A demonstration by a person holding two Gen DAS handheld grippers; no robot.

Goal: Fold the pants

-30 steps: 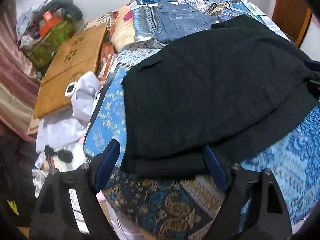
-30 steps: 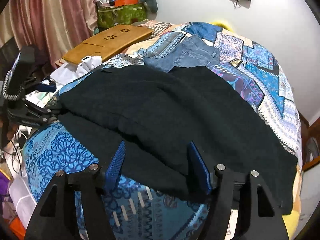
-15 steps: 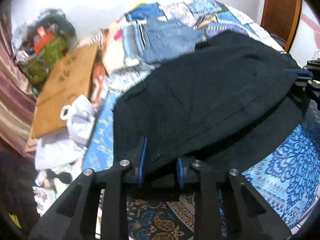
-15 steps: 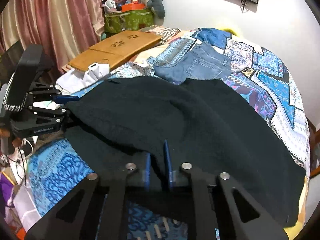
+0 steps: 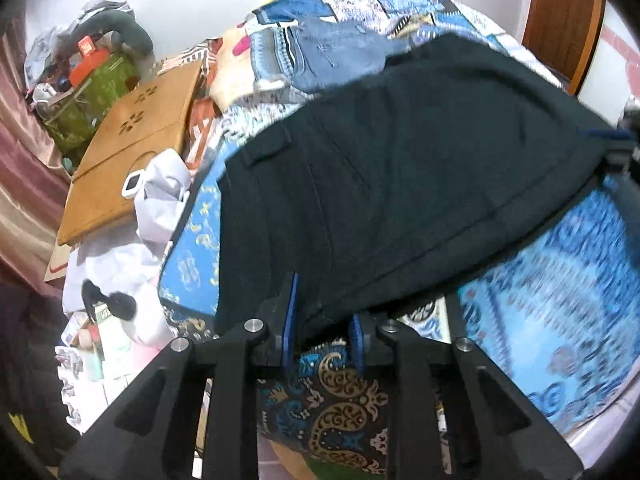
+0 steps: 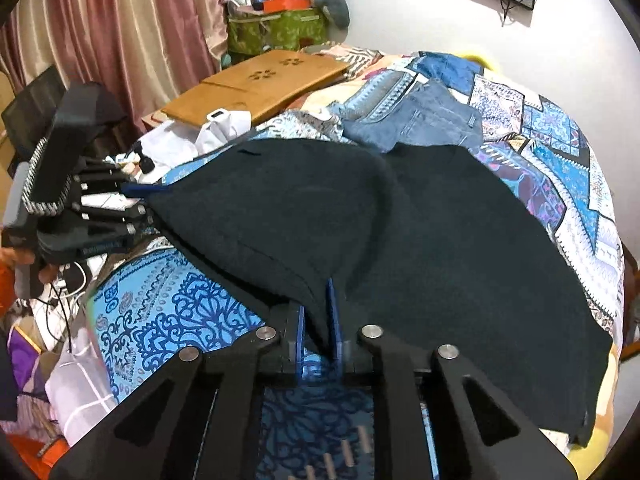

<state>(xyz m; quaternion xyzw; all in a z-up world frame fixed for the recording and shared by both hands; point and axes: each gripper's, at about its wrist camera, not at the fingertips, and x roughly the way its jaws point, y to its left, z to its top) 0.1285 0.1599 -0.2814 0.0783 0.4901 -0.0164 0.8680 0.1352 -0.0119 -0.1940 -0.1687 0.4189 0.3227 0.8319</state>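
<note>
Black pants lie spread on the patterned blue bedspread, with their near edge lifted off it. My left gripper is shut on the near edge of the pants at one end. My right gripper is shut on the same edge of the pants at the other end. The left gripper also shows in the right wrist view, at the far left, pinching the cloth. The pants' far part still rests on the bed.
Blue jeans lie on the bed beyond the pants. A wooden lap tray, white cloth and clutter sit at the bed's side. A green bag and curtains stand behind.
Both grippers went from open around the pants' edge to shut on it, then raised the edge off the bedspread.
</note>
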